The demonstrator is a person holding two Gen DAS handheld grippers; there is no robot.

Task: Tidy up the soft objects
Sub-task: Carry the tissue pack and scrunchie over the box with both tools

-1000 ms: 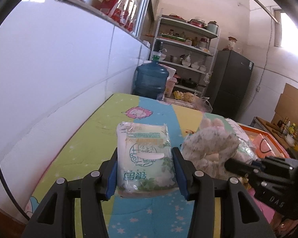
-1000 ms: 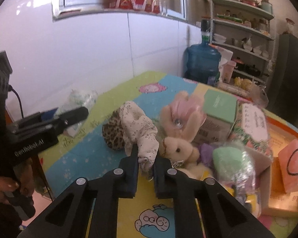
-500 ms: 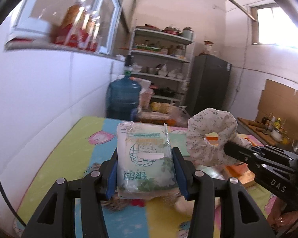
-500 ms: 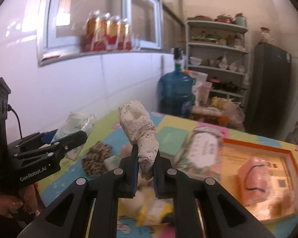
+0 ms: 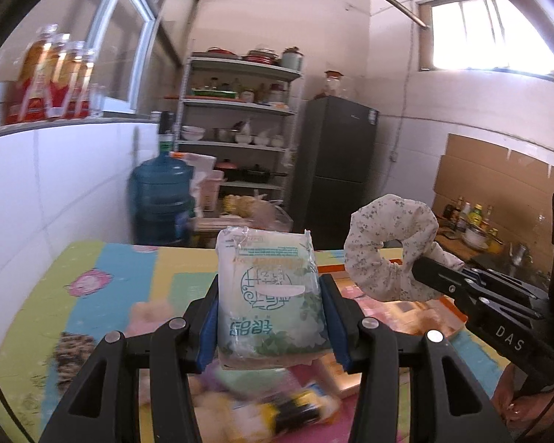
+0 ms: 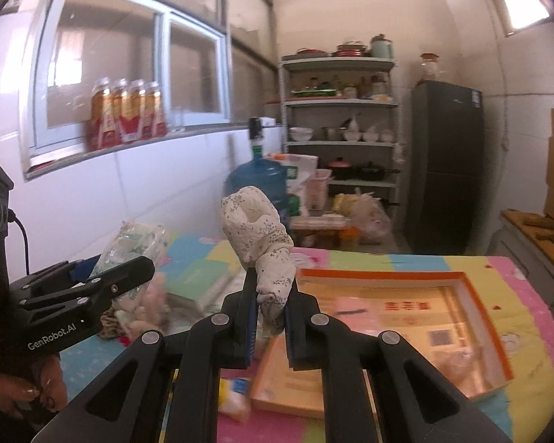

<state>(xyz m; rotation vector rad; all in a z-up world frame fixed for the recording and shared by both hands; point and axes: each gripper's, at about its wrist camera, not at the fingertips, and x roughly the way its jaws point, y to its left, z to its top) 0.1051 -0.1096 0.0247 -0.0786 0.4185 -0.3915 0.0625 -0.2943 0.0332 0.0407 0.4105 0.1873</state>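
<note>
Left gripper (image 5: 269,304) fingers clamp a tissue pack (image 5: 270,292); right gripper (image 6: 270,308) fingers pinch a floral scrunchie (image 6: 256,234)

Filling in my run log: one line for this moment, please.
left claw: shut on tissue pack | right claw: shut on floral scrunchie | both above orange box

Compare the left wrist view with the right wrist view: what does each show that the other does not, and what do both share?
Only the left wrist view shows the bright window and the printed front of the tissue pack.
Only the right wrist view shows the whole orange tray.
Both show the left gripper holding the pack, the right gripper shut on the scrunchie, the jug, shelves and fridge.
</note>
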